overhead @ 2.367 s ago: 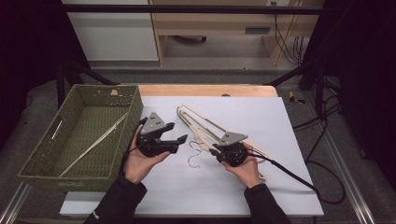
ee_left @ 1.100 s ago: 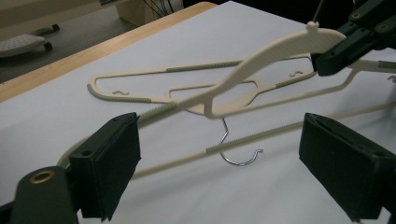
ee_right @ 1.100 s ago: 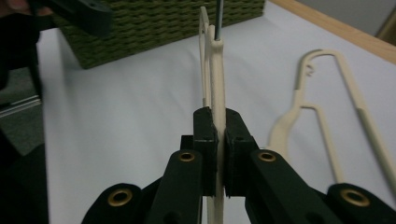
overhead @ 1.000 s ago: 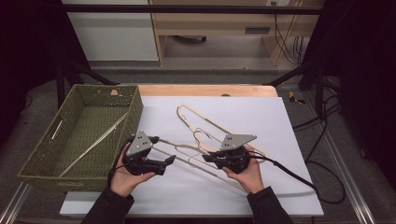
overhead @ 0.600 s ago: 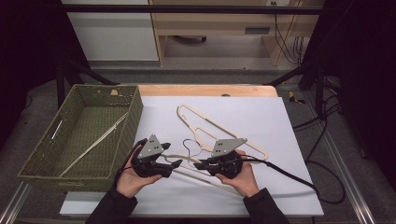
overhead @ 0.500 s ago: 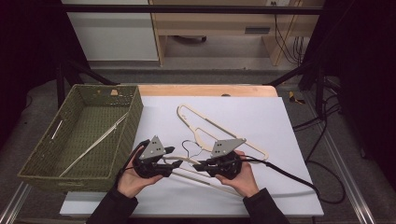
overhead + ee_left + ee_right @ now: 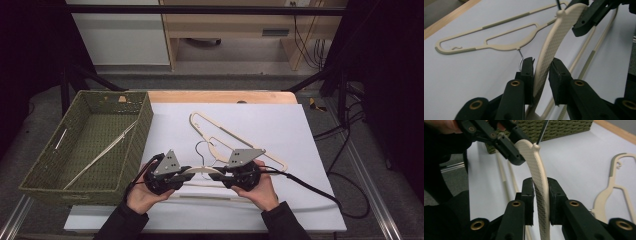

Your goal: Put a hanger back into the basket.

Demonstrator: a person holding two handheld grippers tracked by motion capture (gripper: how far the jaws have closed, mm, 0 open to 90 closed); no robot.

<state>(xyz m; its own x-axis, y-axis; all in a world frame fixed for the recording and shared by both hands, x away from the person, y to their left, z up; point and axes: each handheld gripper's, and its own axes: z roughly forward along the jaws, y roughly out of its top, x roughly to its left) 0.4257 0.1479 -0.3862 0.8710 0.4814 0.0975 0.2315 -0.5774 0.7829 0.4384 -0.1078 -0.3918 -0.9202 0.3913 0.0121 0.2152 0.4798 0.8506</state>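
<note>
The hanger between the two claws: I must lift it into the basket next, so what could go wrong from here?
1. In the left gripper view, the left claw shows a gap on one side of the hanger; that end might slip.
2. Its hook lies near the second hanger and could snag it.
</note>
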